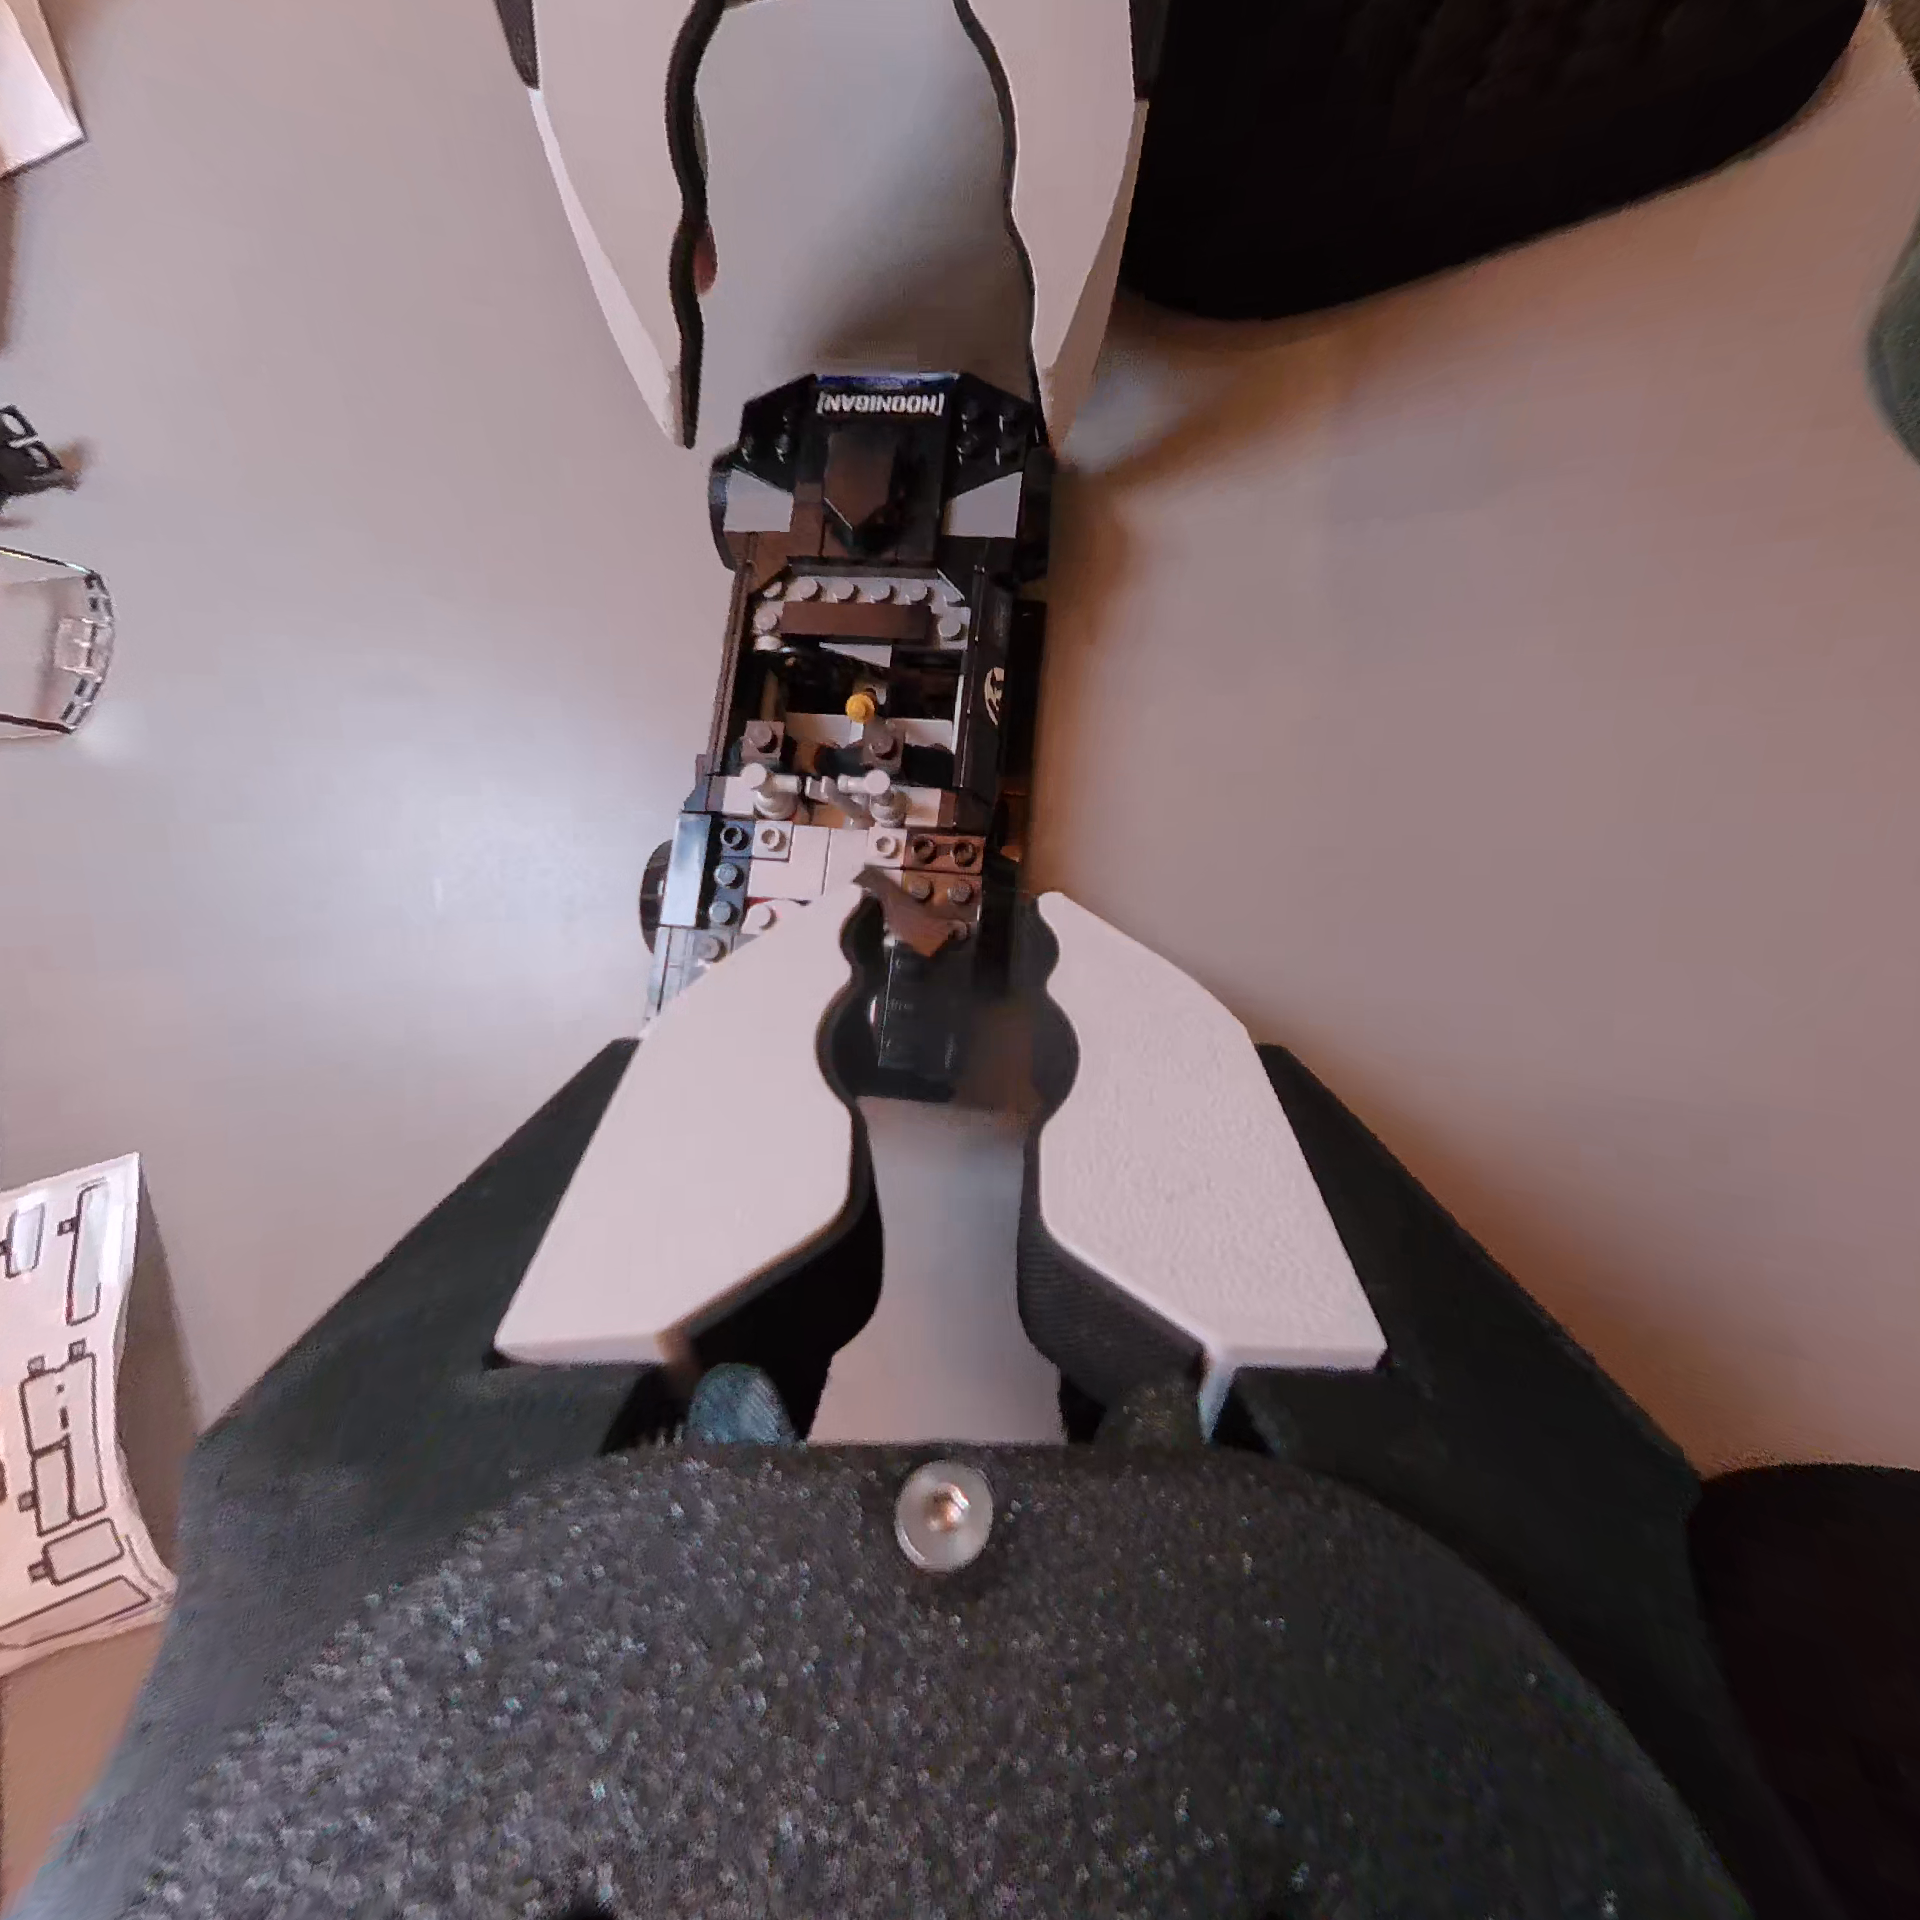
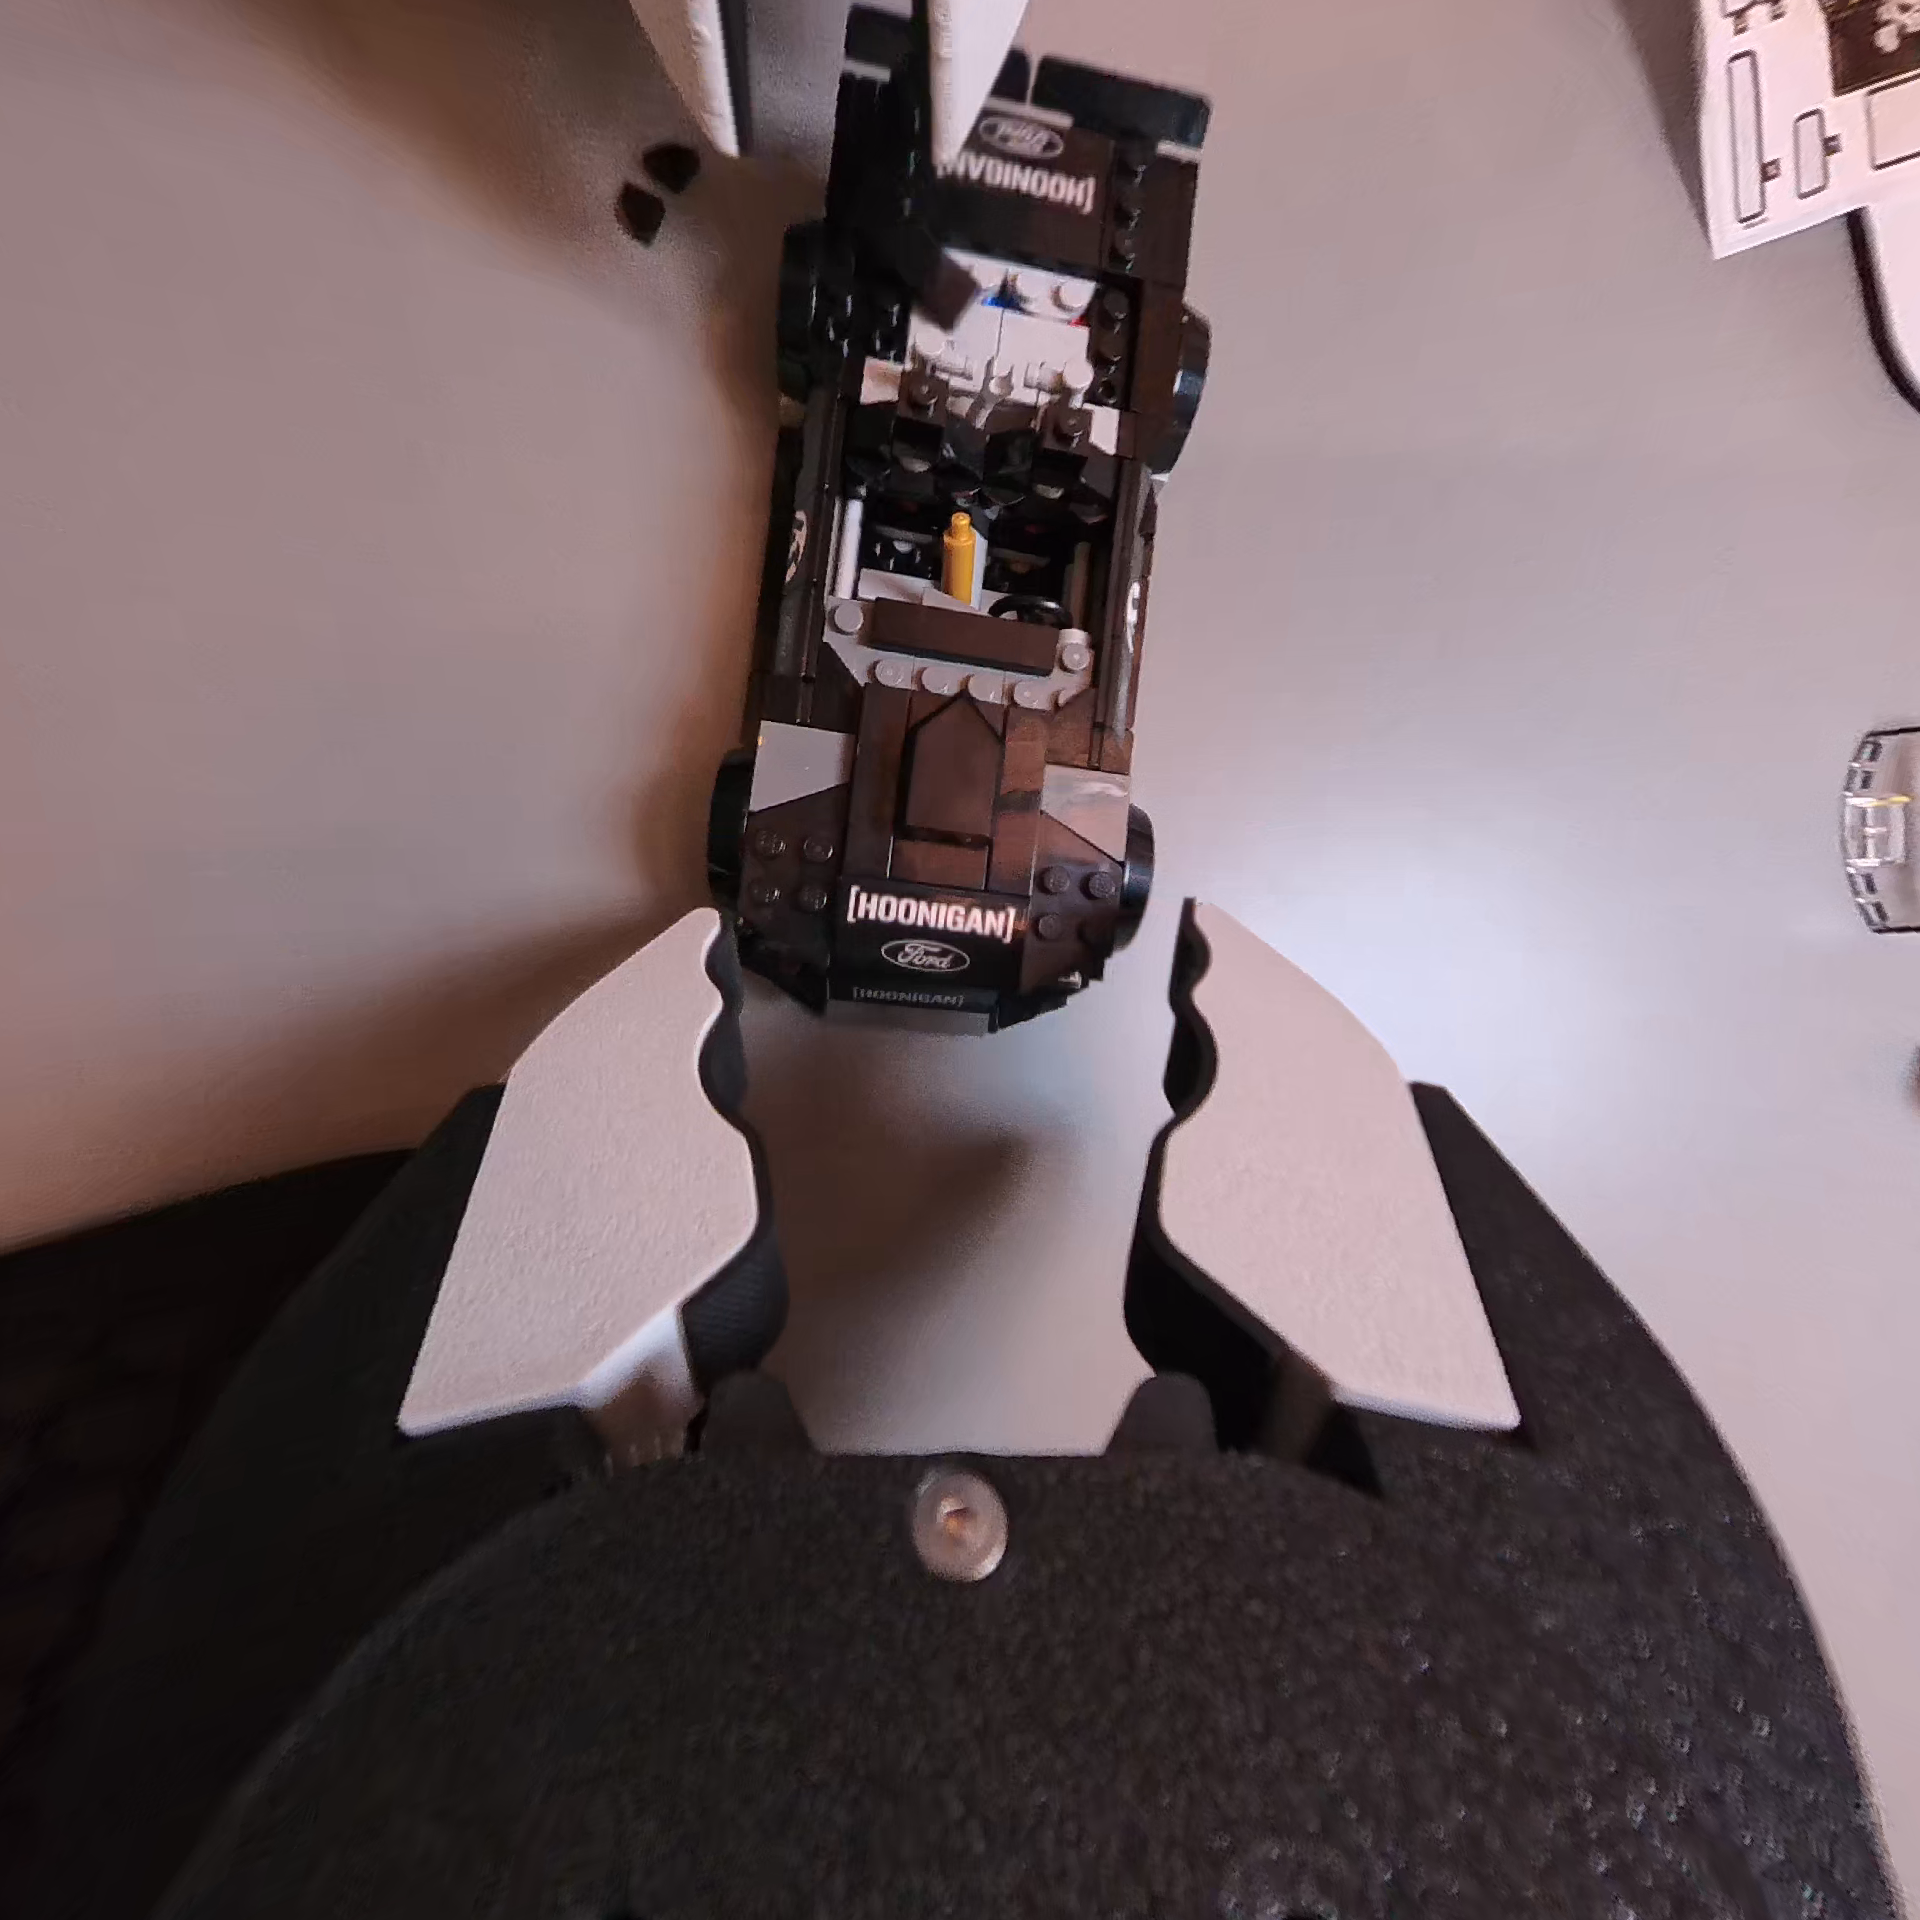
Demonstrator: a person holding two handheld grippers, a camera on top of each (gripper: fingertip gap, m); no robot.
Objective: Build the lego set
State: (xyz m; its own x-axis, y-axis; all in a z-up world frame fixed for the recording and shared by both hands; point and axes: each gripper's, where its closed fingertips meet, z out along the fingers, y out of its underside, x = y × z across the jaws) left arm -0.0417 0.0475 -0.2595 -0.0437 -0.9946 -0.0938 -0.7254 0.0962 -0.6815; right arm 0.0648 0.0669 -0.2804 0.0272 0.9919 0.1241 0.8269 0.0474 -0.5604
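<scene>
Broadly, the smooth pale bench carries a glossy black lego car, blocky and studded, roofless, with grey plates and a small yellow peg upright in its cabin. The right hand-held gripper, with matte white fingers edged by wavy black pads, lies level at the car's printed nose, spread wider than the nose, apart from it. The left hand-held gripper reaches over the opposite end, its jaws narrowed around a small dark piece there; firm contact is unclear. A clear curved windscreen piece and a printed sheet lie aside.
</scene>
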